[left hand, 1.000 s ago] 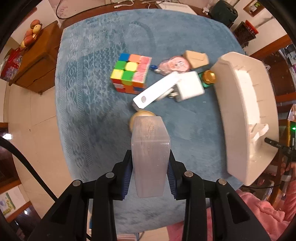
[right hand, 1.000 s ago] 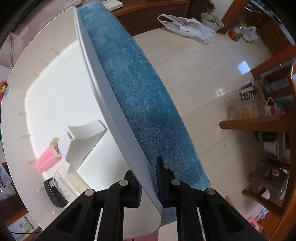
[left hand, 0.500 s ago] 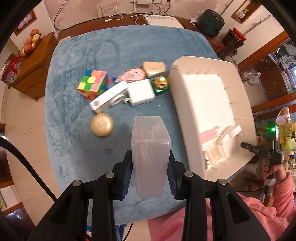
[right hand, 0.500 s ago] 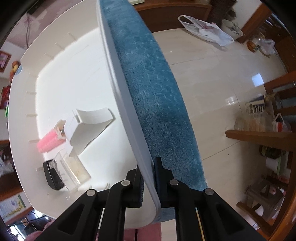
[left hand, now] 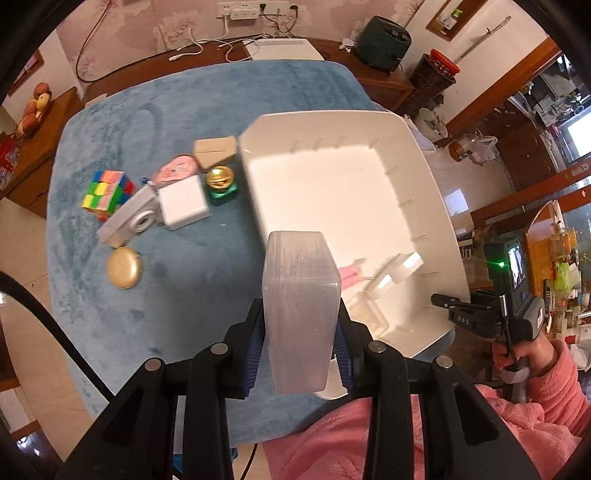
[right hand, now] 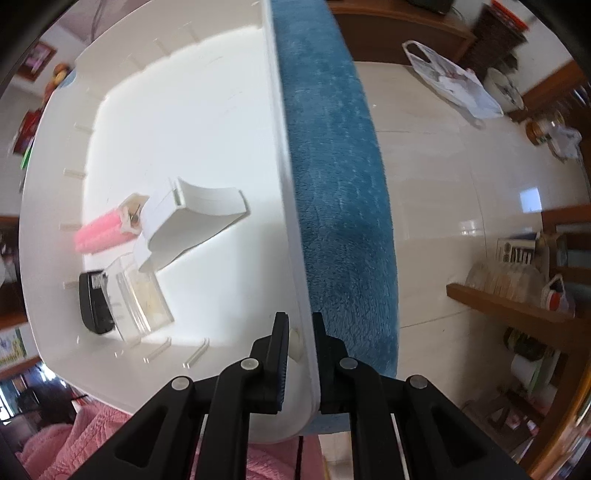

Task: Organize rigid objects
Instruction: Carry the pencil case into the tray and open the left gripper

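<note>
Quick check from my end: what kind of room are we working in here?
Most likely a lived-in home room, perhaps a living or dining room. A blue plush cloth covers the table, a wooden sideboard stands under wall sockets with chargers plugged in, and fruit sits on a side cabinet.

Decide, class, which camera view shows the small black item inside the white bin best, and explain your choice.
The right wrist view. There the black item lies unobstructed on the floor of the white bin, beside a clear box. In the left wrist view, the frosted box held in the left gripper hides that corner.
</note>
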Motion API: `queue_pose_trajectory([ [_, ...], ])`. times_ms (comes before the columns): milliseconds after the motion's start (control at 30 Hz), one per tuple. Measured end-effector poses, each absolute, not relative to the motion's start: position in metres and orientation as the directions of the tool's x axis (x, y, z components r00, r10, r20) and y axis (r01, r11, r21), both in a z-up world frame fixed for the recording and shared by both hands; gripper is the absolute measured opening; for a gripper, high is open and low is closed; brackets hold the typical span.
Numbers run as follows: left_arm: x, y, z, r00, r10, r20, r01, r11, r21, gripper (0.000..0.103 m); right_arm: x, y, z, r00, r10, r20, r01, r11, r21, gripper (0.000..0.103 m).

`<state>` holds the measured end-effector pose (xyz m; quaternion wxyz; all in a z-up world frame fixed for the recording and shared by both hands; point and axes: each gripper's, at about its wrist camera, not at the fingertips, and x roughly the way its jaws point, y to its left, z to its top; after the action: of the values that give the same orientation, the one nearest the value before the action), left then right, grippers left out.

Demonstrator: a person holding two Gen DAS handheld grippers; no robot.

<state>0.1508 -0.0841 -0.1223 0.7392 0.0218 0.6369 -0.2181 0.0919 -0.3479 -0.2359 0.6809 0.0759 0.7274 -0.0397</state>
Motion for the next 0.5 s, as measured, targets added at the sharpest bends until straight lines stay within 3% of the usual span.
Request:
queue_pose_trajectory([
  [500, 0.140, -0.129, -0.149, 0.054, -0.358, -0.932, 0.279, 0.902, -0.330, 0.038, 0.092, -0.340, -0.234, -0.067, 0.044, -0.997, -0.033, 0.998, 0.046, 0.015],
])
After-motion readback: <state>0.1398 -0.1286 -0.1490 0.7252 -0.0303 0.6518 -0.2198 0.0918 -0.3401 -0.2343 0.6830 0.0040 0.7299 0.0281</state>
